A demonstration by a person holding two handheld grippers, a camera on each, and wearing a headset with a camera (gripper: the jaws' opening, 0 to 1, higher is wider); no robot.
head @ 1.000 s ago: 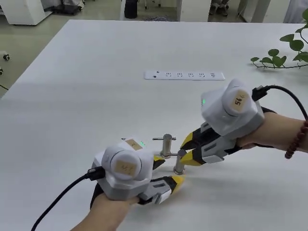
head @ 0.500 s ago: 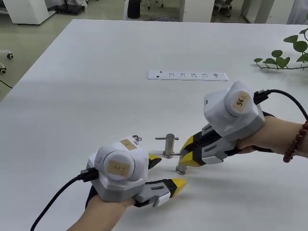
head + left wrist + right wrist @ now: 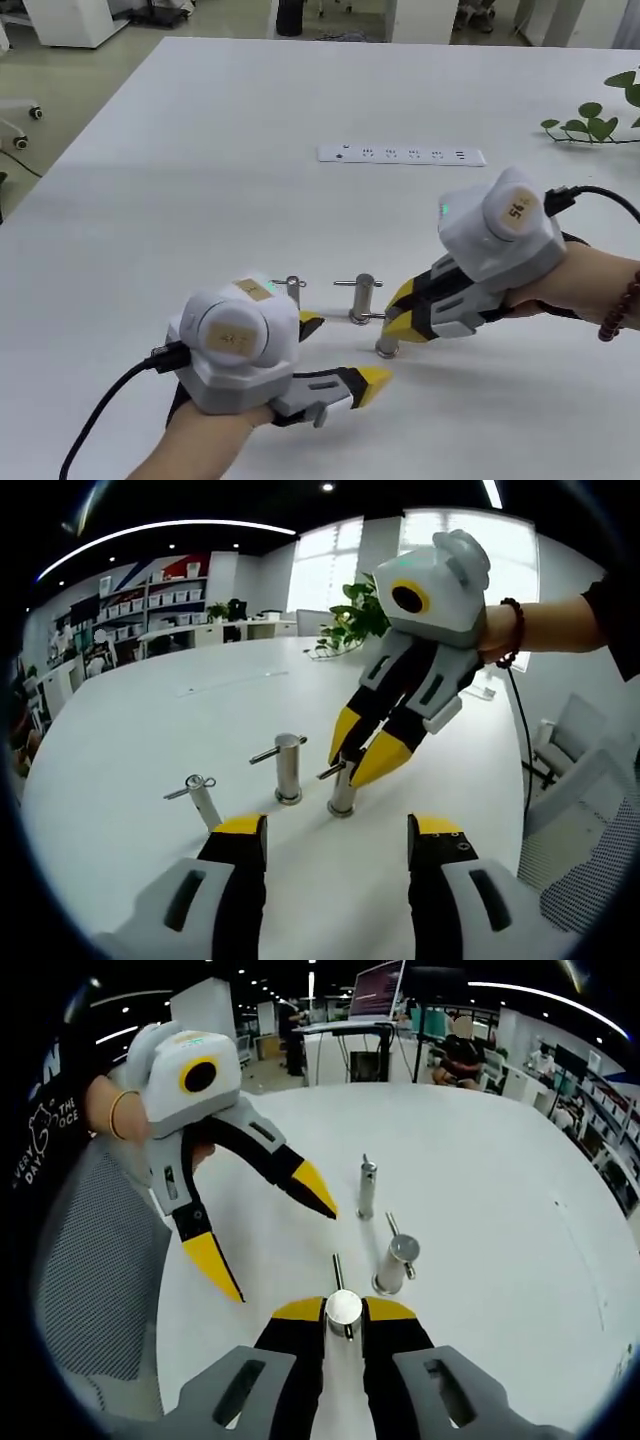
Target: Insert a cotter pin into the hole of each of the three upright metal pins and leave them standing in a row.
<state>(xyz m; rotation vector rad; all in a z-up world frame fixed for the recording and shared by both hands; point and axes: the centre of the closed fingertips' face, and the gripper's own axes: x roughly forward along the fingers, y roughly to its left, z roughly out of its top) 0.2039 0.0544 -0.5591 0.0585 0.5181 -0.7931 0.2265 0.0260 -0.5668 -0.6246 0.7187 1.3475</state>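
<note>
Three upright metal pins stand in a row on the white table (image 3: 200, 180). The far pin (image 3: 293, 290) (image 3: 206, 802) and the middle pin (image 3: 362, 298) (image 3: 289, 770) each carry a cotter pin through the head. My right gripper (image 3: 393, 318) (image 3: 343, 1322) is shut at the head of the near pin (image 3: 388, 346) (image 3: 343, 792), on a cotter pin (image 3: 337, 1270) that pokes through it. My left gripper (image 3: 342, 350) (image 3: 338, 832) is open just left of the near pin, touching nothing.
A white power strip (image 3: 402, 155) lies across the middle of the table. A green plant (image 3: 592, 122) trails over the right edge. Black cables run from both grippers. Office floor and furniture lie beyond the far edge.
My left gripper has drawn back a little to the left, away from the near pin. The right gripper stays at that pin's head. The camera has shifted slightly.
</note>
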